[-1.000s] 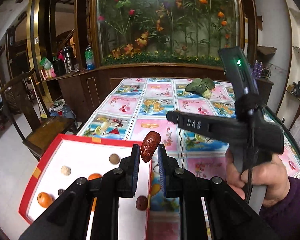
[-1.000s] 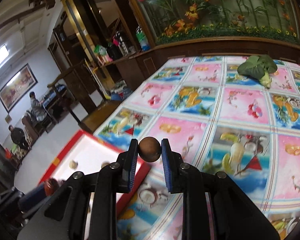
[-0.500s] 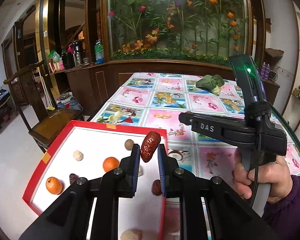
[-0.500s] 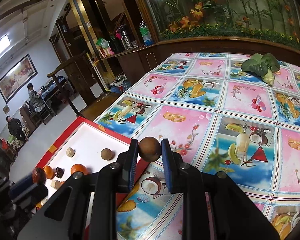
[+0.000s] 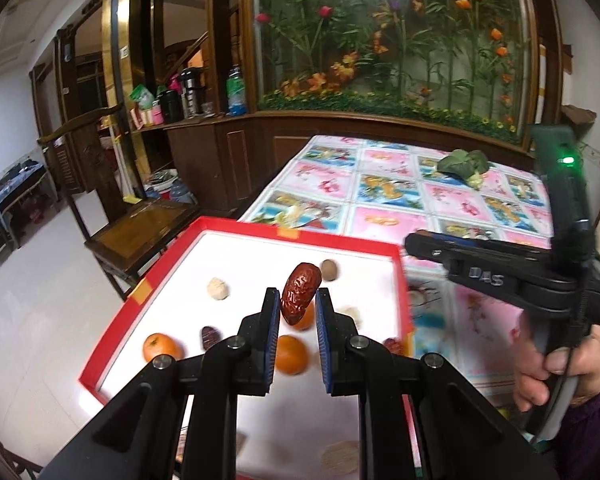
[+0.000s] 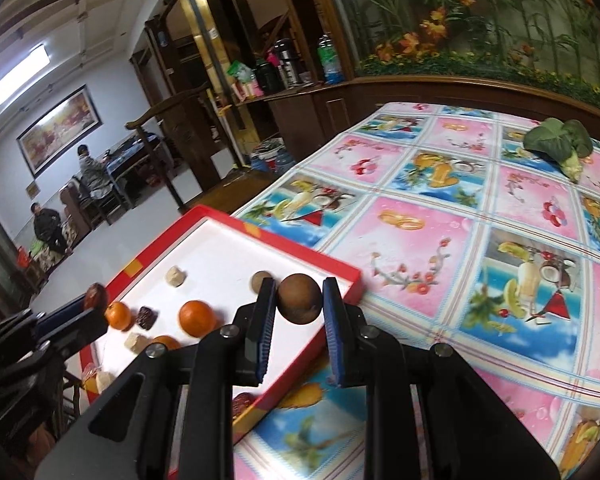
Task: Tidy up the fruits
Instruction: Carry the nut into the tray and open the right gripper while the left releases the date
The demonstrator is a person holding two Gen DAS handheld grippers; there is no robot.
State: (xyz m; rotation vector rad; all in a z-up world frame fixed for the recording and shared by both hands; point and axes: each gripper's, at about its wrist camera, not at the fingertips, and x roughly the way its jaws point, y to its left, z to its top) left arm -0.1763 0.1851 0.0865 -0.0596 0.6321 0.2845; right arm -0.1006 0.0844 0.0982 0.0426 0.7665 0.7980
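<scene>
While the left tongs (image 5: pixel 297 314) hang above the red tray (image 5: pixel 260 231), they are clenched on a wrinkled red date (image 5: pixel 300 293), which stands nearly upright between the blue pads, clear of the tray floor. Below it on the white floor lie three oranges (image 5: pixel 290 354), a pale lump (image 5: pixel 217 289), a round brown fruit (image 5: pixel 329 270) and a small dark piece (image 5: pixel 209 336). A hand (image 5: pixel 556 368) at right grips the other tool. Tray sits at the corner of the counter (image 5: pixel 396 196), part overhanging.

Right wrist view: the right tongs (image 6: pixel 299 300) pinch a brown ball-shaped fruit (image 6: pixel 299 299) squarely across its middle, held over the tray's near rim (image 6: pixel 336 268), not inside by much. A leafy green vegetable (image 6: pixel 560 142) lies far off on the patterned cloth.

Judgement: both tools are in the carry-and-place step, loads over or near the tray. Next move calls for lowering each fruit close to a bare white patch, away from the oranges, then easing the pads apart; the ball will likely roll, so set it low and inboard of the rim.
</scene>
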